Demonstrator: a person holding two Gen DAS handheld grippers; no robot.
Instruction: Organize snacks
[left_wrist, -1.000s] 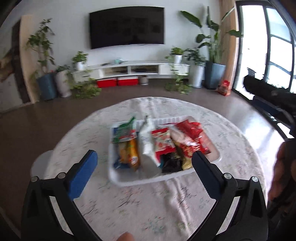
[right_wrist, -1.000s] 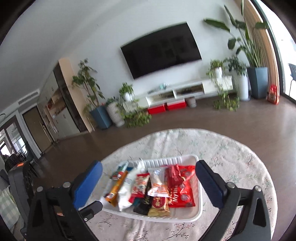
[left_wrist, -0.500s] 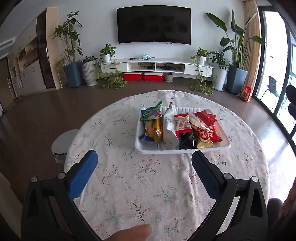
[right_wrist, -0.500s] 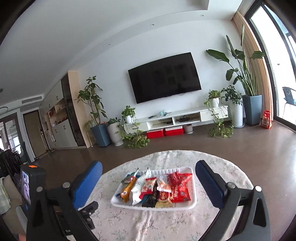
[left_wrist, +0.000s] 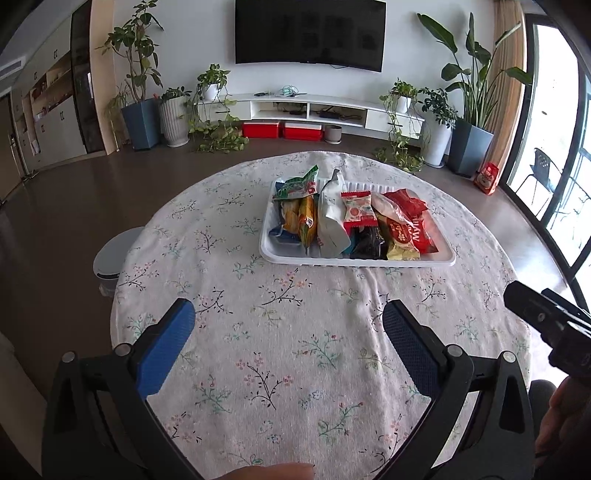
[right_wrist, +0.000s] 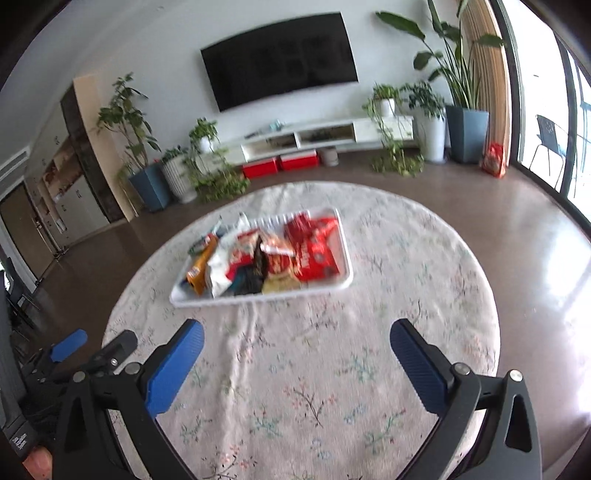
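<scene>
Left claw and right claw are held wide open, nothing gripped, above the worktop; snacks are piled in the far tray.

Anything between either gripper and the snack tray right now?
Nothing visible. Only bare floral tablecloth lies between the left gripper and the white tray of snack packets, and the same holds for the right gripper in its blurred view. Both grippers are open and empty, short of the tray.
</scene>
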